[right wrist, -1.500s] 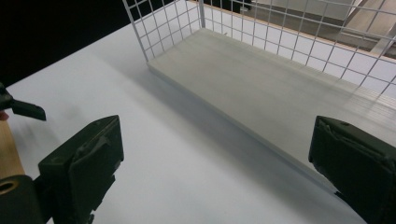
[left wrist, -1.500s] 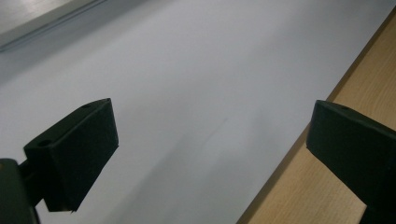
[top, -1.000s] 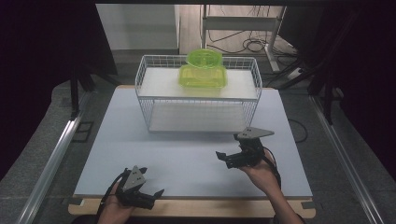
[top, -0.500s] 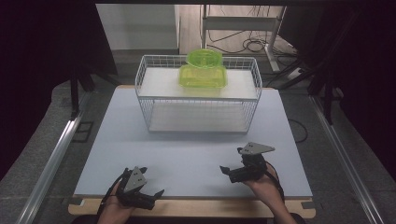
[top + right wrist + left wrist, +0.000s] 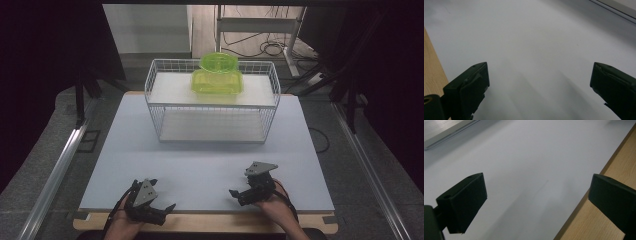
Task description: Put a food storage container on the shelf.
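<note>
High view: nearest the camera, a strip of light wooden table edge (image 5: 210,223) shows its grain, with a matte white sheet (image 5: 200,165) lying on it. The left gripper (image 5: 159,211) sits at the near left over that wood-to-sheet boundary, held in a hand (image 5: 117,227); its black, blocky jaws stand wide apart with nothing between them. Left gripper view confirms: two square-cornered black pads, bare white sheet on one side, wood on the other.

The right gripper (image 5: 239,194), with a grey three-cornered plate on top, is held low over the sheet at the near right. Its jaws are likewise spread wide and hold nothing; right gripper view shows smooth white surface between them.

Well beyond both grippers, toward the far edge of the sheet, stands a white wire basket (image 5: 155,97), rectangular, fine grid walls. On its flat top panel rest translucent lime-green plastic containers (image 5: 217,80), glossy, one rounded piece stacked on a squarer one, roughly centred between the two grippers' lines.
</note>
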